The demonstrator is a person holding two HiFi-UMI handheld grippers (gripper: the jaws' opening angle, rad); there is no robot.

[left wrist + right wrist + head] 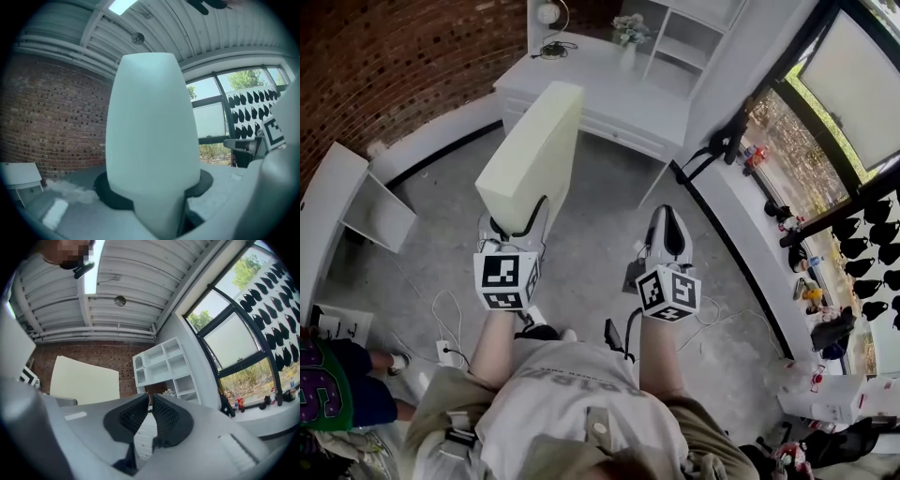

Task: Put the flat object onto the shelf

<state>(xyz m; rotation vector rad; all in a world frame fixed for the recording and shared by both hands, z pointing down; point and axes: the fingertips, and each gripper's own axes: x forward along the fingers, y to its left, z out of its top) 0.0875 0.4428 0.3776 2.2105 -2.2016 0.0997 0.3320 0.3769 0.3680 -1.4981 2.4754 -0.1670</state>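
Note:
A pale yellow foam slab [532, 152] stands on edge in my left gripper [517, 223], which is shut on its near end. In the left gripper view the slab [152, 136] fills the middle between the black jaws. The right gripper view shows the slab's broad face [84, 380] at the left. My right gripper [667, 225] is held level beside it, shut and empty, with the pads [136, 416] meeting at the tips. The white shelf unit [164, 366] stands ahead against the brick wall, above a white desk [600, 89].
A low white cabinet [352, 202] stands open at the left. A window sill [769, 234] with bottles and small items runs along the right. Cables and a power strip [450, 354] lie on the grey floor. Another person's leg [342, 384] is at bottom left.

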